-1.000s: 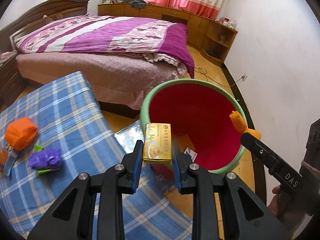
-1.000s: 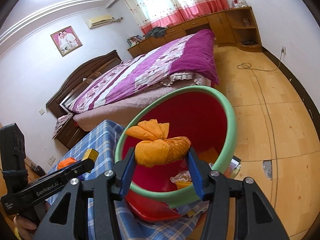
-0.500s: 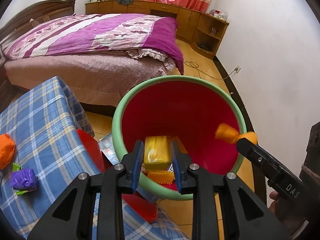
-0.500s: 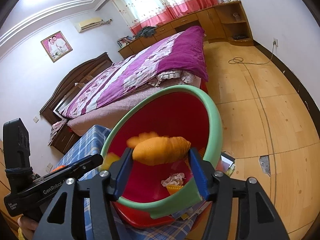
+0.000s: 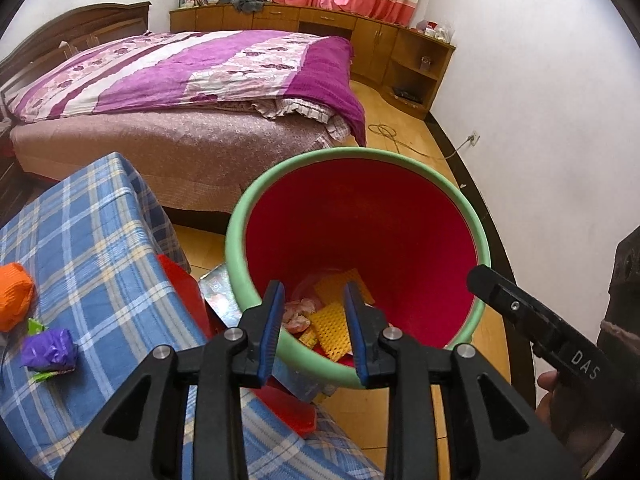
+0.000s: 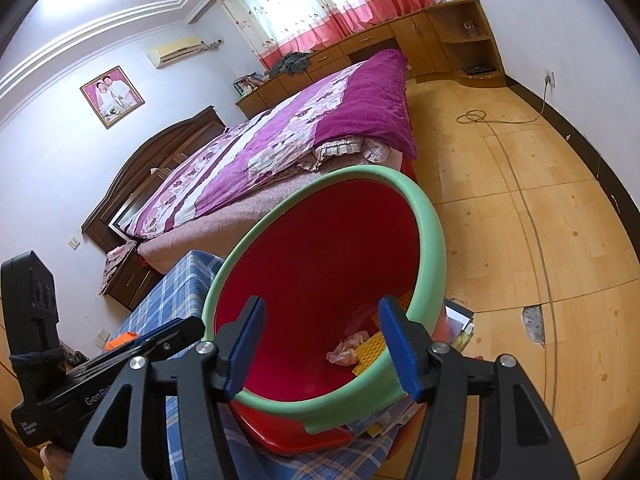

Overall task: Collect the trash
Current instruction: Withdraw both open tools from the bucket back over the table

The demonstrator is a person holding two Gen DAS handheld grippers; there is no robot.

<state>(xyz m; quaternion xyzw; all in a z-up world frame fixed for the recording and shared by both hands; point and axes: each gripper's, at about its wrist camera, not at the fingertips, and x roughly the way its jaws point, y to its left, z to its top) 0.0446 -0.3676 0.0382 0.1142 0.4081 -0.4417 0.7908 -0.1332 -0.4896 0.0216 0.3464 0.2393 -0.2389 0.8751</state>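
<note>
L gripper [image 5: 314, 330] jaws opening w/ nothing btwn, hanging over bin [image 5: 478, 236]. R gripper [image 6: 320, 346] gaping apart, empty, pointing into bin too. Trash [image 5: 332, 322] lying at bottom.

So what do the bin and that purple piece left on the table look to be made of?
The bin looks like moulded plastic: smooth red walls with a soft sheen and a rolled pale-green rim. The purple piece looks like crumpled thin plastic film or foil wrap, going by its glossy, sharp creases; which one I cannot tell. It lies on the blue checked tablecloth, evidently woven fabric.

Bright window daylight, sharp, fisheye-warped edges
</note>
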